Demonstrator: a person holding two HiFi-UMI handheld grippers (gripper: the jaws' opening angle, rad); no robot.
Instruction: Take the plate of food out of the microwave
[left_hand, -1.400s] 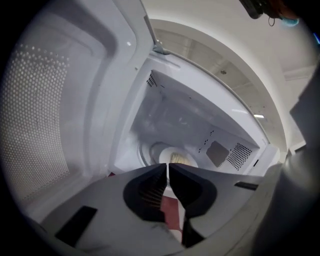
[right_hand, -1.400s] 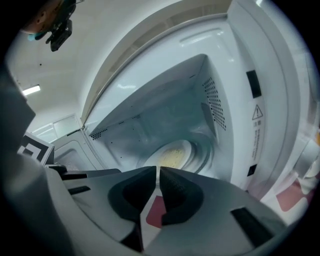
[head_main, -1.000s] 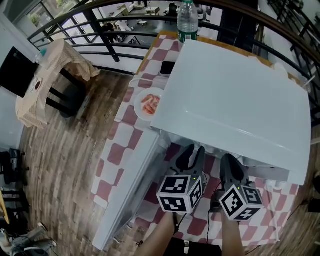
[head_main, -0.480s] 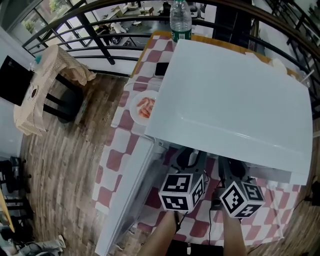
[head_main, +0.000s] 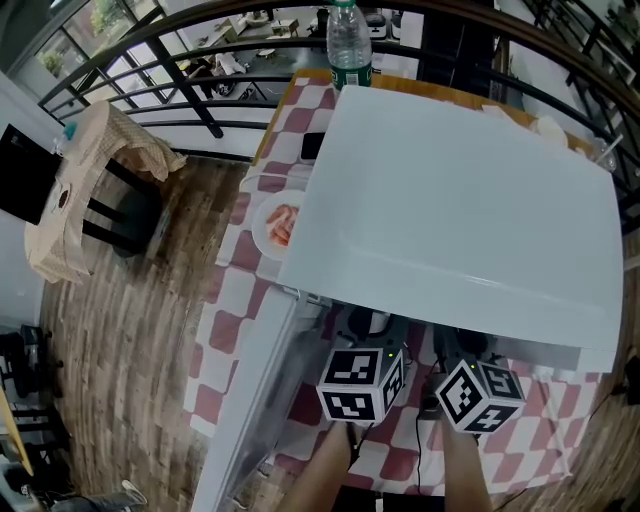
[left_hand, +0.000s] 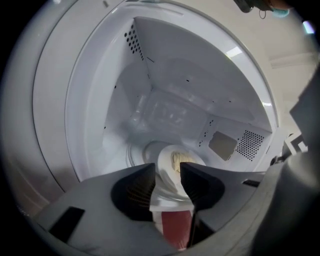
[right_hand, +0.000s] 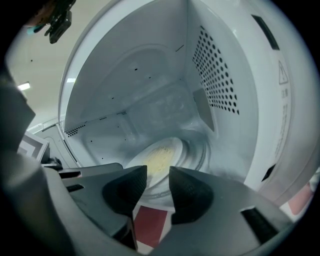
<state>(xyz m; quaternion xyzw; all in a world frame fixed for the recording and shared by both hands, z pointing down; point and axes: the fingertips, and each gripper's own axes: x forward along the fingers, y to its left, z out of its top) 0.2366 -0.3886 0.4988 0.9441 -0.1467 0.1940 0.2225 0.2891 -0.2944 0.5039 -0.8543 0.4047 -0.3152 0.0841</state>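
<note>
The white microwave (head_main: 460, 210) stands on the checked table with its door (head_main: 250, 400) swung open to the left. Inside, on the glass turntable, lies a white plate (left_hand: 172, 161) of pale yellow food (right_hand: 159, 156). My left gripper (left_hand: 167, 175) is at the mouth of the cavity with its jaws opening; the plate lies beyond them, untouched. Beside it, my right gripper (right_hand: 158, 177) is also opening, with nothing between its pads. In the head view both marker cubes (head_main: 360, 385) sit just in front of the microwave, the fingertips hidden under its top edge.
A second plate (head_main: 272, 225) with reddish food sits on the table left of the microwave. A water bottle (head_main: 348, 45) stands behind it, a dark flat object (head_main: 311, 147) nearby. A cloth-draped chair (head_main: 100, 170) and a railing (head_main: 190, 70) lie beyond.
Both grippers have pushed forward, so their fingers now disappear under the microwave's top edge. The head view has shifted slightly.
</note>
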